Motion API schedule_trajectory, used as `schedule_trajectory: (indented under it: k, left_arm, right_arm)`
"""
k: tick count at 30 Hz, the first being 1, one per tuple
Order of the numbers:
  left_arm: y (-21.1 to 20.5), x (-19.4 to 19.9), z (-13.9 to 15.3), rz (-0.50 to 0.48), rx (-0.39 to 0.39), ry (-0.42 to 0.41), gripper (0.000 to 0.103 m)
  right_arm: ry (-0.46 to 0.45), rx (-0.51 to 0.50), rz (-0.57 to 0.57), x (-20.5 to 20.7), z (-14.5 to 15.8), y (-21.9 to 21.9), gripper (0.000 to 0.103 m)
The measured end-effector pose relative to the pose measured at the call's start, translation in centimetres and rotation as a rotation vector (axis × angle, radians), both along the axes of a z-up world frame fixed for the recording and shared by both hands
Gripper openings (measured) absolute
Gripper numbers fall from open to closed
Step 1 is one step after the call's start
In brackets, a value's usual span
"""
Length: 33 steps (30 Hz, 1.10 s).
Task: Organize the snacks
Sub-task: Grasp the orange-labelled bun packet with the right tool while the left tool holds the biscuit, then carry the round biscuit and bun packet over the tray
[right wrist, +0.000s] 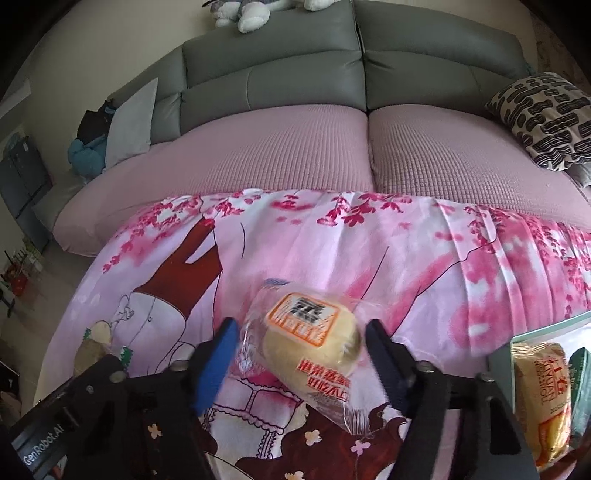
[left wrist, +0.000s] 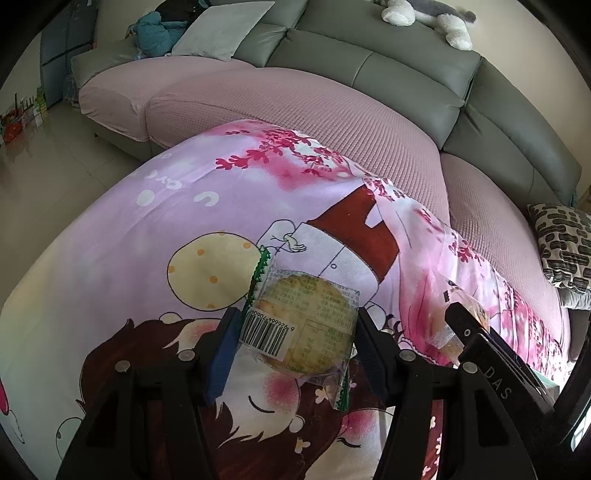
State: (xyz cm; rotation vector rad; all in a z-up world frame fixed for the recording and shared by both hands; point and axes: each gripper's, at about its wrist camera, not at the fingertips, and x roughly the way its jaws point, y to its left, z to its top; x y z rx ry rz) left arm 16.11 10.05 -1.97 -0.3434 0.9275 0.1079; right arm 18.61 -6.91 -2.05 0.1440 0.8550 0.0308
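In the left wrist view my left gripper [left wrist: 295, 325] is shut on a round cracker in a clear wrapper with a barcode and green edges [left wrist: 306, 325], just above the pink cartoon cloth [left wrist: 147, 236]. In the right wrist view my right gripper [right wrist: 301, 336] is closed around a yellow bun in a clear wrapper with orange print [right wrist: 314, 339], above the same cloth [right wrist: 406, 258]. The right gripper and its bun also show at the right in the left wrist view [left wrist: 461, 317]. The left gripper and cracker show at the lower left in the right wrist view [right wrist: 96, 354].
A pale green box [right wrist: 535, 332] at the lower right holds a yellow snack pack [right wrist: 543, 398] and a green pack [right wrist: 581, 387]. Behind the cloth is a grey sofa with pink seat covers [right wrist: 295, 147], a patterned cushion [right wrist: 546, 122] and a plush toy [left wrist: 428, 18].
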Motion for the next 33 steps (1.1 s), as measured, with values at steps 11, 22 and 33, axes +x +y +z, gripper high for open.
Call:
schedule_trajectory:
  k: [11, 22, 33]
  left_arm:
    - [-0.9, -0.1, 0.6, -0.023, 0.009, -0.013, 0.062]
    - [-1.1, 0.0, 0.4, -0.026, 0.005, -0.010, 0.062]
    - [-1.1, 0.1, 0.2, -0.031, -0.001, -0.006, 0.062]
  right_arm:
    - [0.002, 0.023, 0.008, 0.1, -0.4, -0.5, 0.066]
    - [0.010, 0.011, 0.014, 0.6, -1.2, 0.1, 0.085]
    - [0.026, 0.001, -0.004, 0.8, -2.0, 0.0, 0.103]
